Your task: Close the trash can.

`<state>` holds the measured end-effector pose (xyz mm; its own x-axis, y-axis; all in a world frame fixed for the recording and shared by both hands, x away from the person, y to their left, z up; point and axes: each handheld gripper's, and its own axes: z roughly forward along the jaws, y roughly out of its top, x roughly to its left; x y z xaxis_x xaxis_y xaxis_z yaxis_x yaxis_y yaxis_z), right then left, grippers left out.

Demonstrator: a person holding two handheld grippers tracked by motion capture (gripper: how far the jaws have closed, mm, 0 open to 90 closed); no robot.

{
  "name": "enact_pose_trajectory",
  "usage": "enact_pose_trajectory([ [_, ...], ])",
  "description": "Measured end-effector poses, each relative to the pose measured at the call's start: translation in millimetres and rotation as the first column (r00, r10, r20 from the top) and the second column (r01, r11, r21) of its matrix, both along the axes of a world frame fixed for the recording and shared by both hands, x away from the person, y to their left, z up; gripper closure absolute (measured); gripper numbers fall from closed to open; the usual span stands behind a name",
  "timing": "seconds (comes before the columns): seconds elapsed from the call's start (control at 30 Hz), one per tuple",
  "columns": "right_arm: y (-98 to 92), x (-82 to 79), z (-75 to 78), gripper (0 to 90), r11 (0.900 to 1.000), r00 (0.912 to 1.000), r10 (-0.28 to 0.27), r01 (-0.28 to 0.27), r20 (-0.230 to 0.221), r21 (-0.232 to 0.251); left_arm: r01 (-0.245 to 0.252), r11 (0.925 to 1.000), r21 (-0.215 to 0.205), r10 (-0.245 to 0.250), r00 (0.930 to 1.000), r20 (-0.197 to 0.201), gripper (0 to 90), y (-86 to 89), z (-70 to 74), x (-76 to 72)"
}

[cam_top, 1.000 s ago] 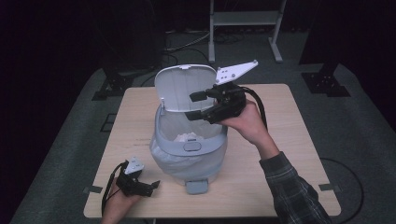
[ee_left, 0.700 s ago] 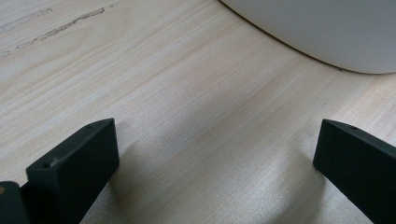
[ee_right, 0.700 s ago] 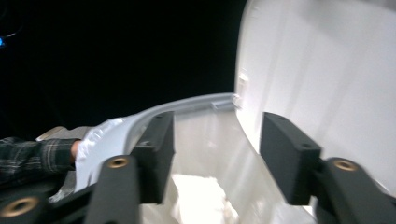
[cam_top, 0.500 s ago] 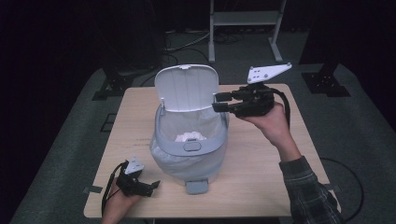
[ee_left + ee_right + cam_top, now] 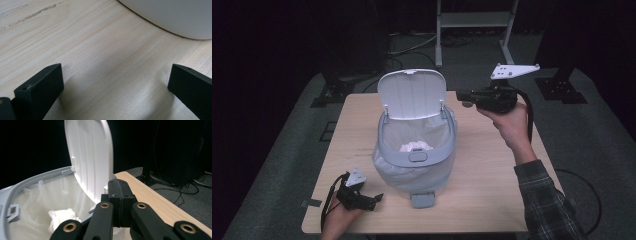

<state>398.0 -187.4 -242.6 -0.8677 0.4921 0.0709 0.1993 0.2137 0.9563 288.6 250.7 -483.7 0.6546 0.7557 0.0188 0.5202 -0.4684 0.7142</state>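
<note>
Standing on pale wooden table (image 5: 492,165): lidded bin (image 5: 416,145).

bins: 1 (image 5: 414,150) | lids: 1 (image 5: 412,94) | crumpled tissues: 1 (image 5: 414,147) | tables: 1 (image 5: 492,165) | tongs: 2

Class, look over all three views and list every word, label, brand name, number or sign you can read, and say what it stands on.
None can be read: no view shows any printing.
Bin, its raised lid and latch tab: plain, no lettering.
Table: bare wood grain, with faint dark scuff marks that form no letters.
Right hand-held gripper and left hand-held gripper: black jaws with no marking.
</note>
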Motion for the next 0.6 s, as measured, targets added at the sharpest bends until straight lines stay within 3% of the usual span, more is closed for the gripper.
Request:
enact_pose_trajectory([
  [0.6, 26.1, 30.0, 6.3, 90.0, 1.0, 0.9999, -0.01, 0.01, -0.009, 0.007, 0.002, 1.0, -0.003, -0.002, 1.0, -0.004, 0.0, -1.0, 0.0, 1.6],
])
